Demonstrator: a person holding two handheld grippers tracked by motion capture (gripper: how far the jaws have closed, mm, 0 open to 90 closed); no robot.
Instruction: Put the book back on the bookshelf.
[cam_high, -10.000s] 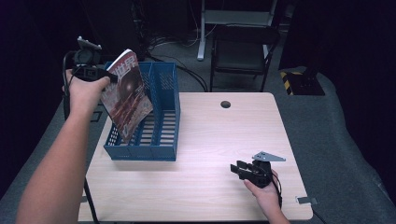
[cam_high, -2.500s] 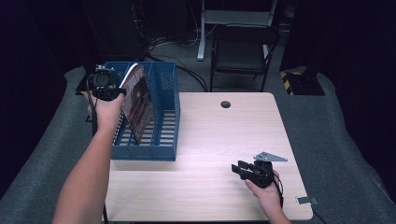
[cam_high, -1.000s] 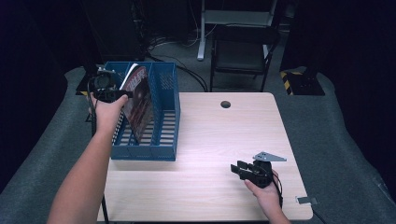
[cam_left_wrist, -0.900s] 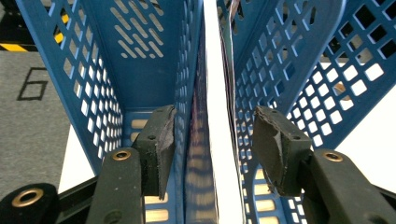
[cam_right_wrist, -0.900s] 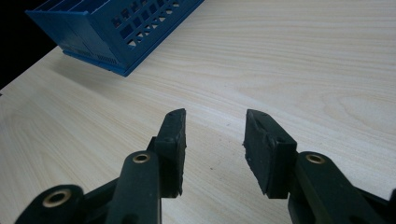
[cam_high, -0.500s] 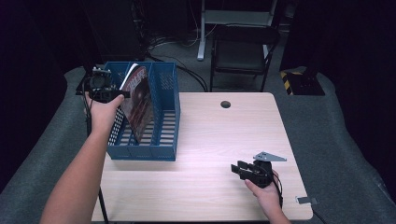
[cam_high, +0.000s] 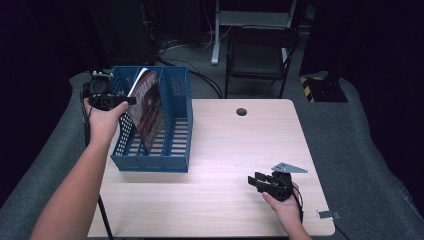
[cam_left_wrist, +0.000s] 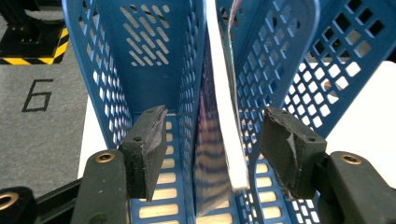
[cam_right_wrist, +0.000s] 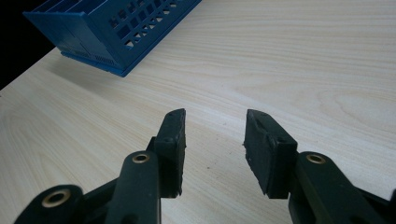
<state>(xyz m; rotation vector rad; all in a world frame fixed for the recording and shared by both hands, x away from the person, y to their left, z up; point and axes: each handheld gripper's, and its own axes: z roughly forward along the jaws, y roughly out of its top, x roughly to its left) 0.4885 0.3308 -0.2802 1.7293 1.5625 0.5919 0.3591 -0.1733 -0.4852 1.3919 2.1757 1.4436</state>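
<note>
A blue perforated file rack (cam_high: 177, 125) stands on the left of the wooden table (cam_high: 235, 145). A magazine (cam_high: 149, 107) stands on edge in what looks like its middle compartment, leaning slightly. My left gripper (cam_high: 127, 100) is at the rack's upper left rim. Its jaws have just been opening, and in the left gripper view the magazine (cam_left_wrist: 224, 116) runs between the pads (cam_left_wrist: 149, 140) with a gap on each side. The left gripper (cam_left_wrist: 217, 144) is open. My right gripper (cam_high: 254, 181) rests open at the table's near right, and nothing is between its jaws (cam_right_wrist: 215, 140).
A round cable hole (cam_high: 241, 111) sits near the table's far edge. A small metal piece (cam_high: 329, 214) lies at the near right corner. A dark chair (cam_high: 260, 52) stands beyond the table. The rack's corner (cam_right_wrist: 112, 28) lies far left of the right gripper.
The left gripper lowered the magazine into the rack, then spread its jaws off it and drew slightly left. The right gripper has not moved.
</note>
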